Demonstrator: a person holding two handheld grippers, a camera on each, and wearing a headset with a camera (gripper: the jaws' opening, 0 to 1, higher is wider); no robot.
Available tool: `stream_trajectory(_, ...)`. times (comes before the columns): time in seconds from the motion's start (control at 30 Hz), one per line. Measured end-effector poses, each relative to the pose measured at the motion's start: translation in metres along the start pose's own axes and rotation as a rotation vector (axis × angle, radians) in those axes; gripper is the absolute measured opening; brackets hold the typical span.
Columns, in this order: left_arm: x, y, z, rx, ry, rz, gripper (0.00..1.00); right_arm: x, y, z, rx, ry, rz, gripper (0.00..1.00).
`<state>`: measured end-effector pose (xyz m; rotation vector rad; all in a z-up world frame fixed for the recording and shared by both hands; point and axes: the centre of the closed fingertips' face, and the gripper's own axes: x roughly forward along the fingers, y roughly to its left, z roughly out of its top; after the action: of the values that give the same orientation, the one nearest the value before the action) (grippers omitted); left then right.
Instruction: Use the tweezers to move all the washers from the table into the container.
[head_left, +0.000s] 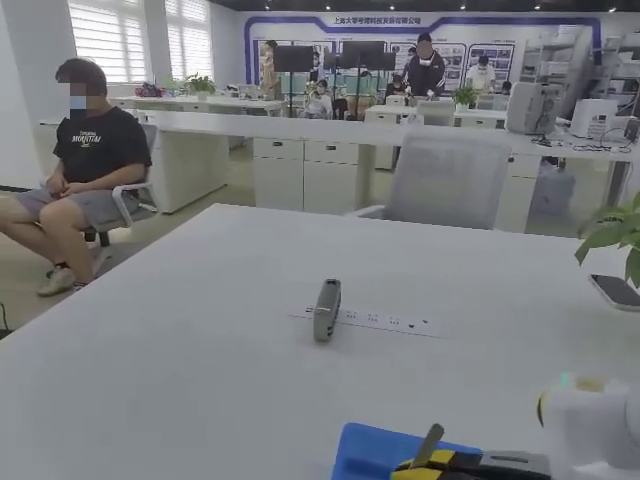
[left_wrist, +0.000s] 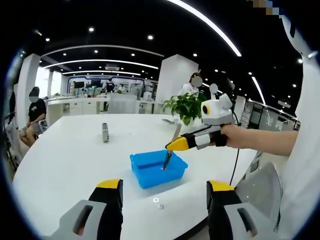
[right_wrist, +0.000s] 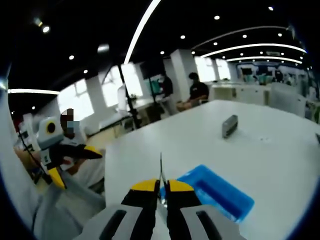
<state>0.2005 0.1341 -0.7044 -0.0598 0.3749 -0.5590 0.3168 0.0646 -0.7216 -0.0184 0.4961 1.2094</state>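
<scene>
Right claw (right_wrist: 161, 186) is clamping tweezers (left_wrist: 172, 142) dipping into the blue container (left_wrist: 146, 179), left claw (left_wrist: 165, 185) gaping wide; washers (left_wrist: 156, 200) by the table (left_wrist: 75, 160) edge risk getting swept off.

Table (left_wrist: 75, 165): white, matt, smooth. Container (left_wrist: 155, 179), lower centre of left gripper view: blue plastic, faint gloss. Tweezers (left_wrist: 176, 132) above it: bare grey metal. Washer (left_wrist: 156, 200) below container: pale metal, dull

The head view's bottom edge cut off the near part of the blue rectangular plastic container (head_left: 370, 450) and the yellow-tipped right claw (head_left: 412, 466). In the left gripper view, the tip of the thin metal tweezers (left_wrist: 170, 150) was too small to tell whether it held anything, and the small pale washers (left_wrist: 156, 200) were mere specks.
</scene>
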Motion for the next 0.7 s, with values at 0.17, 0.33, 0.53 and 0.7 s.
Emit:
stream_trajectory(0.17, -0.003, 0.003, -0.001, -0.008, -0.002, 0.01, 0.67, 0.001, -0.016, 0.003, 0.038, -0.017, -0.016, 0.03)
stream_trajectory(0.33, -0.006, 0.005, 0.0, -0.007, -0.002, 0.018, 0.67, 0.005, -0.034, 0.001, 0.072, -0.017, -0.04, 0.03)
stream_trajectory(0.53, -0.007, 0.005, 0.002, 0.001, 0.0, 0.019, 0.67, 0.006, -0.054, -0.007, 0.119, 0.003, -0.076, 0.03)
stream_trajectory(0.7, -0.007, 0.003, 0.002, 0.004, 0.004, 0.015, 0.67, 0.008, -0.072, -0.018, 0.169, 0.029, -0.107, 0.03)
